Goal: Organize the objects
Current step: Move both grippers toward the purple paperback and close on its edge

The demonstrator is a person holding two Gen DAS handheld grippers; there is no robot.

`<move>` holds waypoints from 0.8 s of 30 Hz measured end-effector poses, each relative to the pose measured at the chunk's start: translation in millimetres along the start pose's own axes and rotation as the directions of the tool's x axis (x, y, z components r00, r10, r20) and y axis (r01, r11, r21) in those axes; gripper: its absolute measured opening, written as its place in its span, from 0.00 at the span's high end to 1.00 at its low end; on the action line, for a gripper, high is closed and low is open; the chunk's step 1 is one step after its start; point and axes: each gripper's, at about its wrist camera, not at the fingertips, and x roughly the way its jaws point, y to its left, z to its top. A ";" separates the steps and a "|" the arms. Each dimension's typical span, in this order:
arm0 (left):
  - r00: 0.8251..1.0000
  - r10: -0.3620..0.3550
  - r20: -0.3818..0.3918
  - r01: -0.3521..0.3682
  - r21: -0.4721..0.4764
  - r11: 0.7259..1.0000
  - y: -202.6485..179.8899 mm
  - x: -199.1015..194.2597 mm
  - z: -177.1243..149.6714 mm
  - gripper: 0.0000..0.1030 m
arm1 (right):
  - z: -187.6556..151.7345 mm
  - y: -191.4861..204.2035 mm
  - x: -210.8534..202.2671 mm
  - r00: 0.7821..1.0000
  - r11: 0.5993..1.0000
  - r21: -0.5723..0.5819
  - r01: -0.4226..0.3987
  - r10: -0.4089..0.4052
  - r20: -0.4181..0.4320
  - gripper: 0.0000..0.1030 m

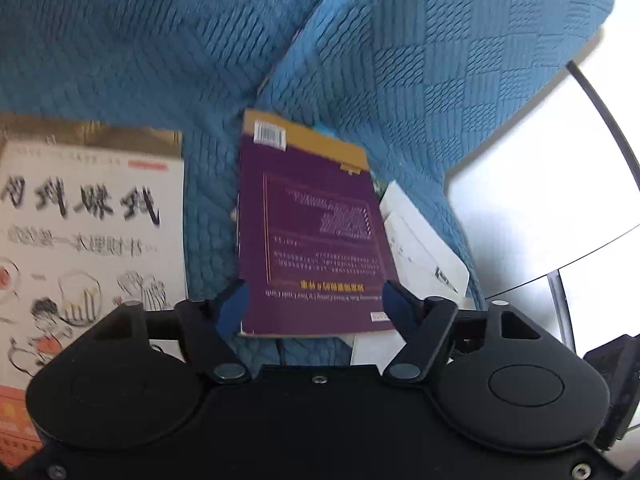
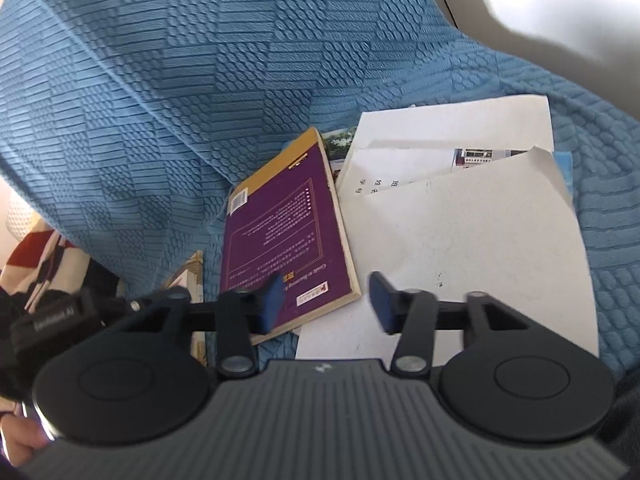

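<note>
Setting: blue textured sofa cover (image 1: 120, 48), seat and backrest

Left gripper (image 1: 314, 300): fingers apart, straddling near edge of purple book (image 1: 308, 232), pads not visibly pressing

Right gripper (image 2: 326, 300): fingers apart, over book's near corner and white papers (image 2: 460, 240); nothing held

Risk: book overlaps papers, so lifting may drag sheets; shallow edge bite may slip

Left view only: illustrated book (image 1: 88, 232) beside purple one. Right view only: full paper spread

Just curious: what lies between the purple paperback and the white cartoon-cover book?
Only bare blue quilted cover, seen in the left wrist view between purple paperback and white cartoon-cover book.
</note>
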 end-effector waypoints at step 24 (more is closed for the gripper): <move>0.990 -0.117 -0.073 0.098 -0.225 0.969 35.2 21.4 -4.0 0.34 | -6.6 -37.8 14.6 0.994 0.955 0.286 -0.085 0.102 -0.046 0.73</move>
